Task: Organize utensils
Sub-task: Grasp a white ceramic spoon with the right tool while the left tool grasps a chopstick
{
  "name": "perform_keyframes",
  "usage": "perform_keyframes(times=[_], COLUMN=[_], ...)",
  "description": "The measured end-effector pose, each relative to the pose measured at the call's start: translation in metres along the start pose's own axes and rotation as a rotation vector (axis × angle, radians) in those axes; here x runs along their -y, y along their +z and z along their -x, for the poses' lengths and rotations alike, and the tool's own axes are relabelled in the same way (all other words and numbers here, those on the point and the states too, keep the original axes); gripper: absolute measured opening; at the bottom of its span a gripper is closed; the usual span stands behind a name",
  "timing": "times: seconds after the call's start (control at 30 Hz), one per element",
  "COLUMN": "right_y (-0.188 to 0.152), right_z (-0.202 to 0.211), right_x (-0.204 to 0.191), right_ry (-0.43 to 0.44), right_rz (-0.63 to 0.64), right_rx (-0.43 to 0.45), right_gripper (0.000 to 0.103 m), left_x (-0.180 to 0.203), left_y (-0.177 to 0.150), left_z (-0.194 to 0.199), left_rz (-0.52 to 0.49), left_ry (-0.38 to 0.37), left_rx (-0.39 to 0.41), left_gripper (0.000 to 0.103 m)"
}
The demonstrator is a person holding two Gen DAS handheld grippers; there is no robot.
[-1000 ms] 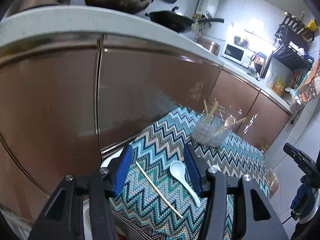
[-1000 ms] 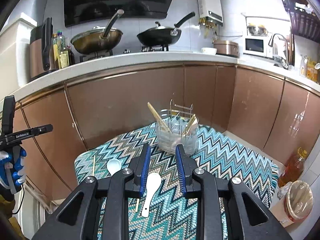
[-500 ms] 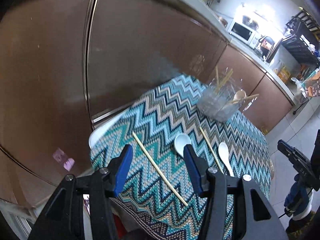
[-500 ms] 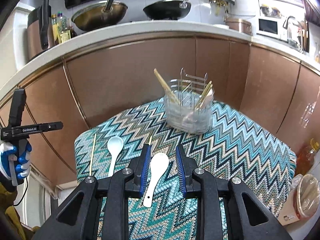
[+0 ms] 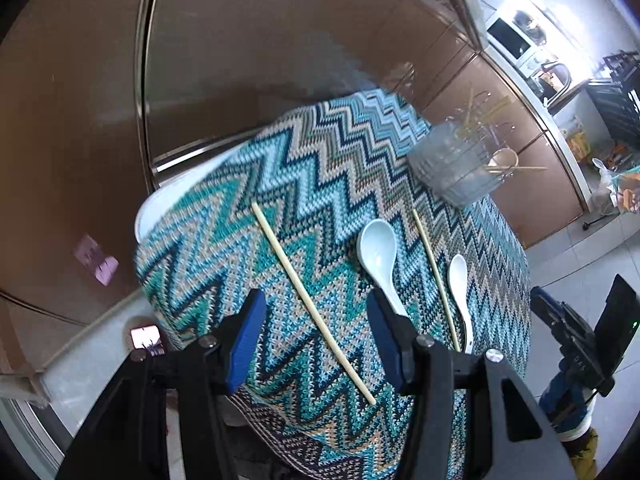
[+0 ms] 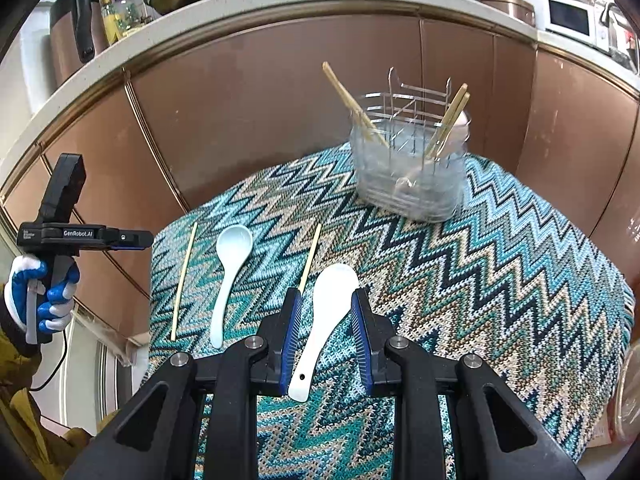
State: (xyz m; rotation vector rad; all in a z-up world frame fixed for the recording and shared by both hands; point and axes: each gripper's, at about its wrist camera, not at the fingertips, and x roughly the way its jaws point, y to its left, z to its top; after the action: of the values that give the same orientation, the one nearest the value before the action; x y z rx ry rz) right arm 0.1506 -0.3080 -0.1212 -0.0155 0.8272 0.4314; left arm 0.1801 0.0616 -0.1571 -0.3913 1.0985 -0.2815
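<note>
Right gripper is hanging low over the zigzag cloth, fingers apart, not clamped on anything. The white spoon is lying flat on the cloth in the gap between the two blue pads, its bowl pointing away toward the holder and its handle end running back under the claw. Whether the pads are touching the spoon cannot be told from this angle.

Just left of that spoon a chopstick is lying on the cloth, its near end disappearing behind the left pad. Further left, a pale blue spoon and a second chopstick are lying side by side, apart from each other.

The clear utensil holder is standing at the far side of the cloth, well apart from the claw, with chopsticks leaning out of both ends.

Left gripper is hovering over the near left edge of the cloth, fingers spread wide and empty. The long chopstick is running diagonally through the gap between them. The pale blue spoon is sitting just beyond the right-hand pad, its handle passing behind it.
</note>
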Motion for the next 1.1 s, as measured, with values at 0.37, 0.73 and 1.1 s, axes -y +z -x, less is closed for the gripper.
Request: perform_keyframes(times=[0.37,0.73,1.1], right_y=[-0.005,-0.005,0.003], right_z=[-0.023,-0.040,-0.060], right_x=[0.008,0.013,0.022], right_ry=[0.047,0.103,0.149], right_rz=[0.006,0.023,0.036], right_rx=[-0.064,-0.140,-0.189], right_gripper=[0.026,0.026,0.026], left_x=[-0.007,-0.017,-0.018], left_y=[0.004,0.010,0.019], left_z=[-0.021,-0.033,-0.053], left_rz=[0.048,0.109,0.151], left_ry=[0.007,-0.003,0.002], left_rx=[-0.077,-0.116,-0.154], left_gripper=[0.049,0.046,0.032])
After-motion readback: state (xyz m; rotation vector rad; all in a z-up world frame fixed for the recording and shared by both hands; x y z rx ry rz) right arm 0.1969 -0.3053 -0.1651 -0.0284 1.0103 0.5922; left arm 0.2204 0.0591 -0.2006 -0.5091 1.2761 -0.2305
